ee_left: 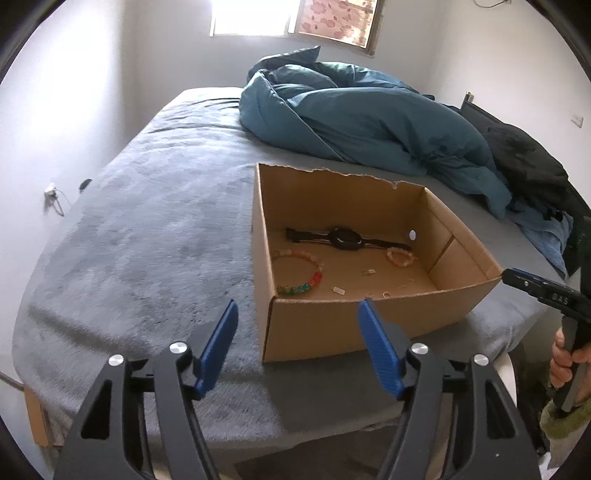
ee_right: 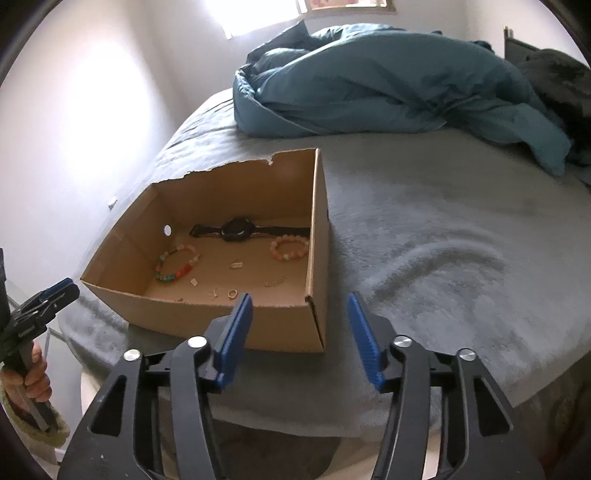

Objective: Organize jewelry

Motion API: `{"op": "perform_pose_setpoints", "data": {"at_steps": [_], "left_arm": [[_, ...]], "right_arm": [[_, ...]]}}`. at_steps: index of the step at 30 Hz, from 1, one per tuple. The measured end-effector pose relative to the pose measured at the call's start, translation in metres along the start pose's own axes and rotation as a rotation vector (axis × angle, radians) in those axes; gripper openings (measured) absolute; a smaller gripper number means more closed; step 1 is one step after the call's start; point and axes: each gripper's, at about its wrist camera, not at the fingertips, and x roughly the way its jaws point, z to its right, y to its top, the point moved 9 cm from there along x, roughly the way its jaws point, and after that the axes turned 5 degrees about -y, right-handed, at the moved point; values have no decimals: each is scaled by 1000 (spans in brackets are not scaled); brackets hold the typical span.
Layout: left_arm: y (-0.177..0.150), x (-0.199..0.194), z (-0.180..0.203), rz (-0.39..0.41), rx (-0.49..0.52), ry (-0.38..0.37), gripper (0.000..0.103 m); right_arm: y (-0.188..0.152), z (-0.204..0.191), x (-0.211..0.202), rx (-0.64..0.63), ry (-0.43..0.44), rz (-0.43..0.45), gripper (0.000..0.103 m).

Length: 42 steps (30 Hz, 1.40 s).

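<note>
Left wrist view: our left gripper (ee_left: 297, 308) and right gripper (ee_right: 299, 301) gape empty; the light, slippery beaded bracelet (ee_left: 301, 282) wants pinching across its beads.

Brown cardboard box (ee_left: 332, 332), black watch (ee_left: 345, 239), rainbow-beaded bracelet (ee_left: 303, 284), teal duvet (ee_left: 369, 118), grey blanket (ee_left: 147, 240)

Left claw (ee_left: 297, 308) and right claw (ee_right: 300, 302) gape, seemingly empty.

Bright window (ee_left: 255, 16) lights white walls, grey bed (ee_left: 147, 206) and rumpled teal duvet (ee_left: 362, 118)
</note>
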Motion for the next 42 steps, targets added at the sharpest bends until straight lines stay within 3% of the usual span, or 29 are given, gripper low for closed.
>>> {"op": "perform_pose_setpoints", "data": {"at_steps": [7, 12, 24, 33, 38, 42], "left_arm": [[-2, -21, 3, 56, -4, 104, 86], [1, -33, 11, 98, 4, 163, 97], [5, -38, 33, 99, 8, 254, 97], [18, -53, 42, 165, 51, 342, 97], [18, -53, 46, 215, 35, 311, 97], [8, -41, 46, 187, 20, 291, 97]], "right_arm": [[-12, -16, -26, -32, -67, 89, 82], [-15, -32, -47, -62, -129, 186, 94], [0, -45, -73, -98, -297, 318, 95], [13, -56, -95, -149, -330, 425, 95], [11, -48, -95, -97, -314, 465, 95], [-2, -42, -78, -68, -310, 407, 95]]}}
